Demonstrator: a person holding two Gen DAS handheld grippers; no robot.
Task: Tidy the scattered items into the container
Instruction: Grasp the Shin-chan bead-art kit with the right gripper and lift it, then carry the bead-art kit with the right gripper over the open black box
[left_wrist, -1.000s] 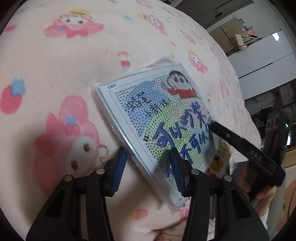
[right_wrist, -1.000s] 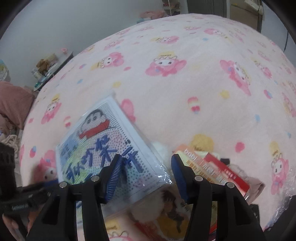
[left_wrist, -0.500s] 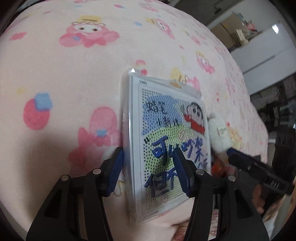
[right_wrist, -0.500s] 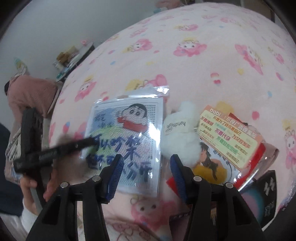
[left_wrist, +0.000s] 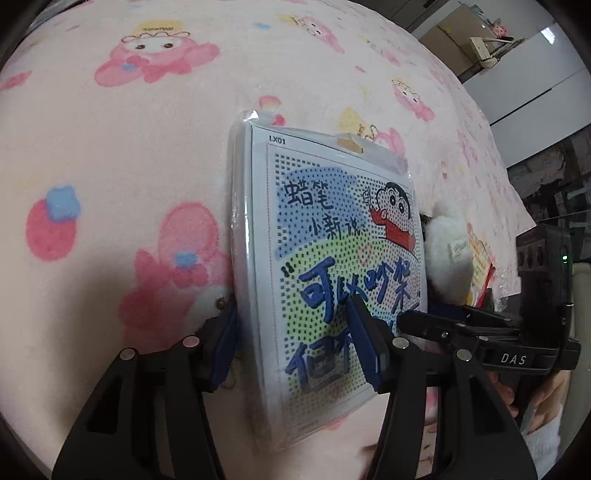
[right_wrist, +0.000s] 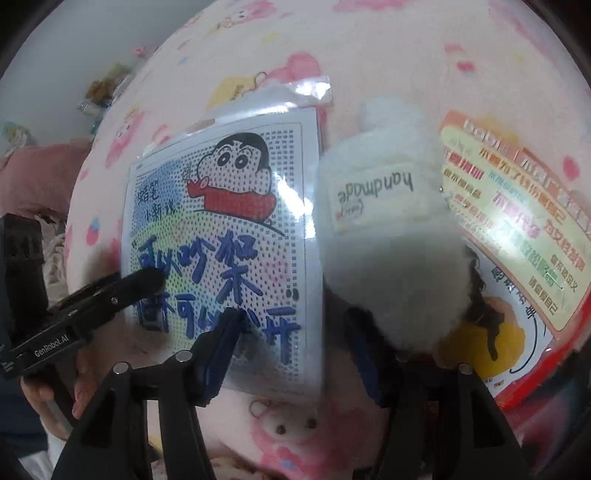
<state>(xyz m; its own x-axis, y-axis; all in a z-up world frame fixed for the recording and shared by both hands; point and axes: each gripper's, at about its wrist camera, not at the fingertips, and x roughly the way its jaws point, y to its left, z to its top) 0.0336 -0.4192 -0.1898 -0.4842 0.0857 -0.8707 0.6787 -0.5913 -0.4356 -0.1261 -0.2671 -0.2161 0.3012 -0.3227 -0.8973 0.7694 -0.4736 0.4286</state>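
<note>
One cartoon card pack (left_wrist: 332, 266), one white plush (right_wrist: 384, 229), one orange packet (right_wrist: 517, 221)

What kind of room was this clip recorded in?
Probably a bedroom: a fleecy pink cartoon-print blanket covers a bed-like surface, a pink pillow lies at its edge, and white cabinets stand behind.

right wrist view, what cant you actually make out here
- Container: in neither view.
- Orange leaflet: print blurred; lower part behind the white plush.
- Right gripper: its right finger's tip hidden by the plush.
- Cartoon bead kit: bottom corner behind the left finger.
</note>
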